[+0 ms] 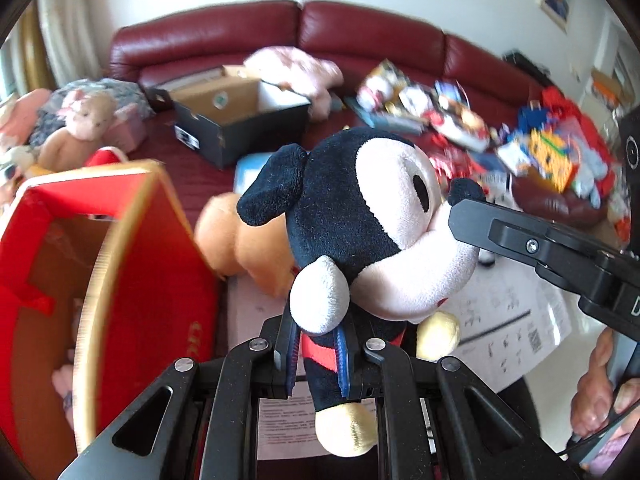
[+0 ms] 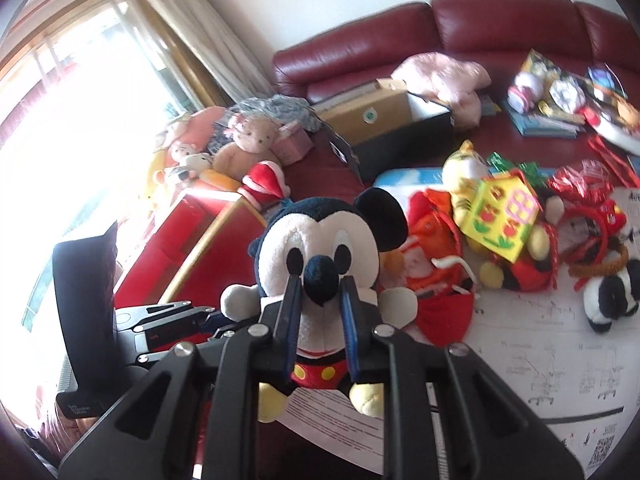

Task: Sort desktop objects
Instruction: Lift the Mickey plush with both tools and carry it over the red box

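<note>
A mouse plush (image 1: pixel 360 216) with a black head, pale face and red shorts hangs between both grippers. My left gripper (image 1: pixel 316 356) is shut on its lower body, and one yellow foot (image 1: pixel 348 428) dangles below the fingers. My right gripper (image 2: pixel 320 304) comes in from the front and is shut on the plush's (image 2: pixel 316 252) muzzle, one finger on each side of the black nose. The left wrist view has a right finger (image 1: pixel 468 216) touching the snout. An open red box (image 1: pixel 120 248) with gold trim stands just left of the plush; the same red box (image 2: pixel 200 236) lies behind the plush in the right wrist view.
A dark red sofa (image 1: pixel 360 36) carries an open black shoe box (image 1: pixel 240 120), pink plush toys (image 2: pixel 256 136) and books. A heap of toys (image 2: pixel 504 220) and a panda plush (image 2: pixel 612 296) lie to the right on printed paper sheets (image 2: pixel 560 360). A hand (image 1: pixel 600 384) holds the right gripper.
</note>
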Tool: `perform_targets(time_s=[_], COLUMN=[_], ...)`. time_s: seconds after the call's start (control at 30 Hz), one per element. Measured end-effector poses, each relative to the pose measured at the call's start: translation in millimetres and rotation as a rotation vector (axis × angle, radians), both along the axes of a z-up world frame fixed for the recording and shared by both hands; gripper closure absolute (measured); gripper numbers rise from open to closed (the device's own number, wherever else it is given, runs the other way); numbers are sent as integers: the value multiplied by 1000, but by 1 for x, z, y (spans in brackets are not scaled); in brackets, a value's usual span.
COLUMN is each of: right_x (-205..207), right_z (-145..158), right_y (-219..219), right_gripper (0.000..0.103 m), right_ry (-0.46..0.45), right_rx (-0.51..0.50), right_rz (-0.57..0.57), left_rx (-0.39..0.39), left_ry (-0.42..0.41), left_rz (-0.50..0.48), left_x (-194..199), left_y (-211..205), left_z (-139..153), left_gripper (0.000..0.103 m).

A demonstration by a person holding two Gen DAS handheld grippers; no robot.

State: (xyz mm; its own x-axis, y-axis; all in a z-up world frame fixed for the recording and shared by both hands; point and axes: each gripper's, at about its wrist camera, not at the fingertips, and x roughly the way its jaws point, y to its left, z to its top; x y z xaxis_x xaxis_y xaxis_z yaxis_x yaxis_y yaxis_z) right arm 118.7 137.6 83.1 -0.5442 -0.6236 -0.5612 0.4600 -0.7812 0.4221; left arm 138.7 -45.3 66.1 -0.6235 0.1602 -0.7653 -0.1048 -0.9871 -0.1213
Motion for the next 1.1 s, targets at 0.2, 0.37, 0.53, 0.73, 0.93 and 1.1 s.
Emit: perform_targets(time_s=[0.2,0.37,0.53,0.73,0.93,1.1], right_x=[14,22,34,27,7,-13], right_z=[52,78,92,77,47,19], right_y=[-50,-111,-175,-236,-258,-262], right_gripper=[84,84,85,84,84,81], right_ry=[150,218,261,213,154,68], right_rx=[-49,-72,-55,-16,39,80], right_rz=[101,222,354,456,477,464], left_rx=[60,78,82,124,129,156], left_ry=[128,185,177,128,47,-51], left_rz=[172,324,468,579,598,594], left_x=[29,53,69,70,56,44], left_y=[-60,-120,-178,-235,-250,-250], left_z=[46,67,66,49,16,-12], left_gripper=[89,89,89,89,89,89])
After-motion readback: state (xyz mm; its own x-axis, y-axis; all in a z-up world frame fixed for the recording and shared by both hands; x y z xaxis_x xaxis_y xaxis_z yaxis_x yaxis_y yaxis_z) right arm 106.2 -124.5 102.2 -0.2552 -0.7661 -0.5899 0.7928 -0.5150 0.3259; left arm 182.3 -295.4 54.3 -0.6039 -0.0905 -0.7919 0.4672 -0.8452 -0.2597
